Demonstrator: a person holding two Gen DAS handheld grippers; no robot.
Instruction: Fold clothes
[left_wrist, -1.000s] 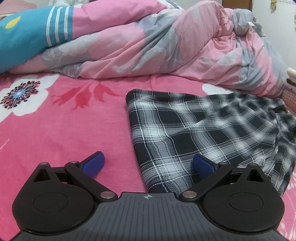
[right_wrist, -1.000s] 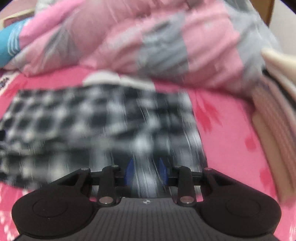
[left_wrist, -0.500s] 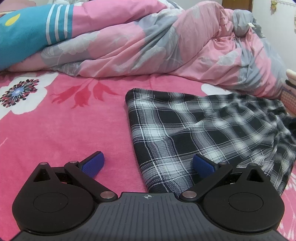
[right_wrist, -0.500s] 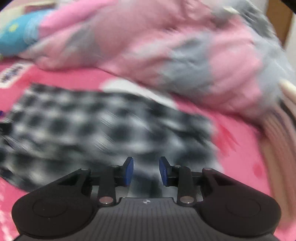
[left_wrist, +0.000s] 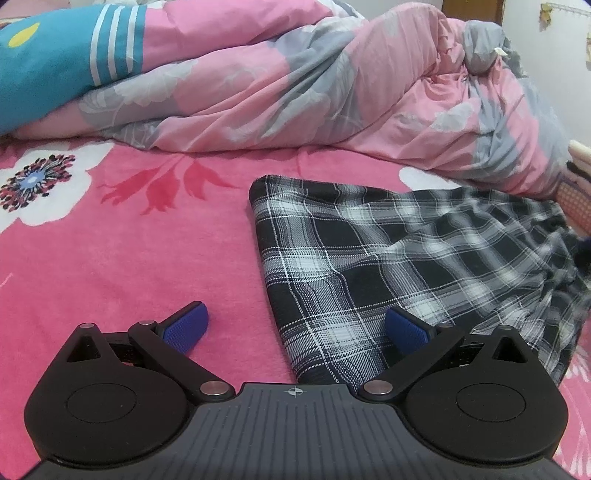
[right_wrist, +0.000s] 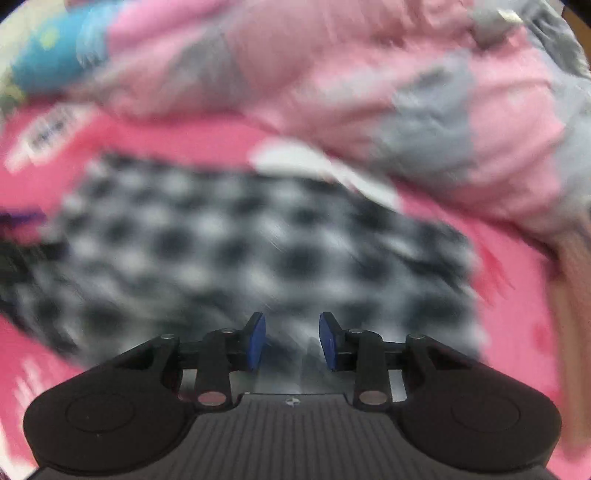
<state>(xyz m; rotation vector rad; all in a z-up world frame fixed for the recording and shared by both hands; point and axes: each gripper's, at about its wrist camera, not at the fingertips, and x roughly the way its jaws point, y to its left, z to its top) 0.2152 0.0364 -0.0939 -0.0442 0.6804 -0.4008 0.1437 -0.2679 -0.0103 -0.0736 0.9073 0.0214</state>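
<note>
Plaid garment (left_wrist: 406, 258) lies spread on the pink flowered blanket (left_wrist: 129, 251), below a heaped pink-and-grey quilt (left_wrist: 295, 85). A teal striped pillow (left_wrist: 48, 62) sits far left.

Left gripper (left_wrist: 295, 328): jaws spread wide, nothing held. One blue pad sits over the blanket, the other over the garment's near edge.

Right gripper (right_wrist: 291, 341): view heavily blurred. Jaws partly open with a clear gap; no cloth visibly pinched. It hangs over the plaid garment (right_wrist: 258, 251).
</note>
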